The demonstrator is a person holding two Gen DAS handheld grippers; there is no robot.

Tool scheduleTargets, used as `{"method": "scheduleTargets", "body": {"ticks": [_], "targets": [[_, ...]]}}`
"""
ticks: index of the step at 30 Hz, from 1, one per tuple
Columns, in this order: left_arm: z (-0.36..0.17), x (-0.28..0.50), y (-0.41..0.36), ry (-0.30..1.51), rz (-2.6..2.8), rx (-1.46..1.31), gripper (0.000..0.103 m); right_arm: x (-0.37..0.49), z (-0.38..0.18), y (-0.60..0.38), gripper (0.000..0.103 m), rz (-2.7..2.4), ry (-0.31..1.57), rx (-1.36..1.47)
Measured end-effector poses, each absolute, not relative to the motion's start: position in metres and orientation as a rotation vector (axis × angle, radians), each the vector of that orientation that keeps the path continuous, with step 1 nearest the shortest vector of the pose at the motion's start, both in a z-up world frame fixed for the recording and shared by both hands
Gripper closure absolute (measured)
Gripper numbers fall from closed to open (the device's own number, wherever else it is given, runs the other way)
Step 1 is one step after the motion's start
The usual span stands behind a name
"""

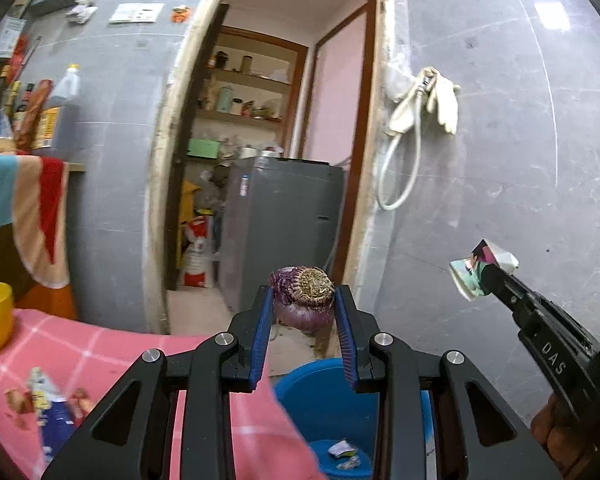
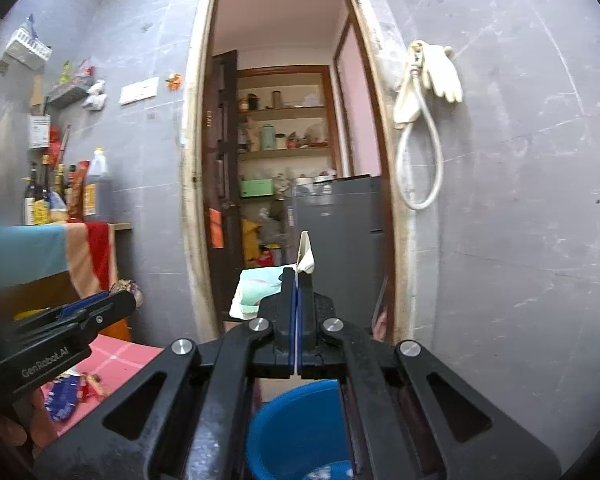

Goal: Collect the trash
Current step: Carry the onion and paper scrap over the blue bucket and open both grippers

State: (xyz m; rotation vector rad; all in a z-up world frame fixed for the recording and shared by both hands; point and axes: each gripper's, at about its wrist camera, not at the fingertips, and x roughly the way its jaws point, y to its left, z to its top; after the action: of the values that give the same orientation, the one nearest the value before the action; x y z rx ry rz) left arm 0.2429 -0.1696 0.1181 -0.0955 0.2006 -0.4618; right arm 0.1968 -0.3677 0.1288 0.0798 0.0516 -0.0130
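Blue bucket (image 1: 300, 408): I see paper scraps (image 1: 342, 449) inside.
Left gripper (image 1: 303, 300): I have it clamping an onion (image 1: 302, 300), above the bucket.
Right gripper (image 2: 297, 280): I have it pinched tight on a wrapper (image 2: 256, 290), above the bucket.

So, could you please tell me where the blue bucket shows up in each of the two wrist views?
Left wrist view: the blue bucket sits bottom centre, below the left gripper that holds an onion piece; scraps lie inside it.
Right wrist view: the bucket is bottom centre, seen between the arms of the right gripper.
Shared landmark: the grey appliance in the doorway.
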Motion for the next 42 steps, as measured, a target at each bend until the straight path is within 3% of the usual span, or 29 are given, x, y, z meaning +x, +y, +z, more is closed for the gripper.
{"method": "scheduleTargets", "body": {"ticks": [24,27,33,42], "targets": [[0.043,0.340,-0.241,0.717,-0.541,-0.112,0.074,0.270,0.059,-0.439,0.079,-0.037,0.464,0.200],[0.039,0.342,-0.237,0.735,-0.534,-0.127,0.067,0.274,0.055,-0.440,0.076,-0.029,0.487,0.218],[0.042,0.339,-0.229,0.722,-0.521,-0.131,0.061,0.274,0.055,-0.437,0.062,-0.021,0.490,0.216],[0.068,0.324,-0.196,0.588,-0.446,-0.156,0.040,0.260,0.072,-0.427,0.032,-0.016,0.380,0.209]]}}
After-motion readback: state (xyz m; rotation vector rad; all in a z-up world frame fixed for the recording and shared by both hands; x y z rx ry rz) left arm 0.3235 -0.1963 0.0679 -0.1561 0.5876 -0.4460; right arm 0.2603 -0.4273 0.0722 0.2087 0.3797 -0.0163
